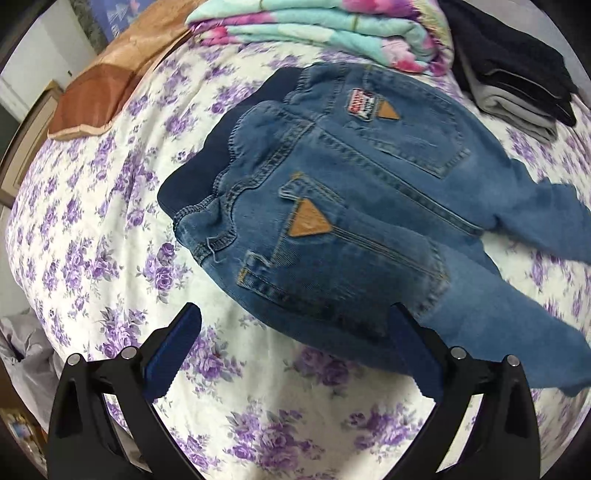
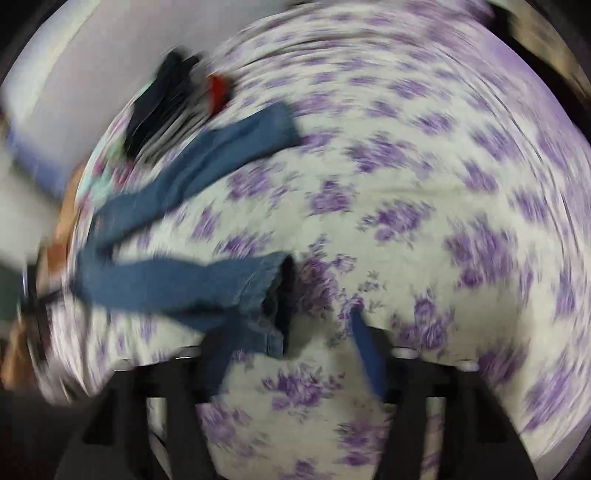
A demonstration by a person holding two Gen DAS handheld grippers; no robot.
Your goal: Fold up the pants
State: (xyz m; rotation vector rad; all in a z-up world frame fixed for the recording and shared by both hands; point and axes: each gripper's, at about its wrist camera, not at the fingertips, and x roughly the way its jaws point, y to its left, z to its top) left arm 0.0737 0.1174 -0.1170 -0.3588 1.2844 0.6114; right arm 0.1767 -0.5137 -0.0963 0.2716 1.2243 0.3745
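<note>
Both grippers, left (image 1: 291,332) and right (image 2: 291,328), hover spread wide over jeans (image 1: 332,206) on floral bedsheet (image 1: 92,221)

Bare bedspread (image 1: 110,229) left of the jeans (image 1: 332,206); folded blanket (image 1: 314,33), seemingly clothes (image 1: 517,85), crowd beyond.
</note>
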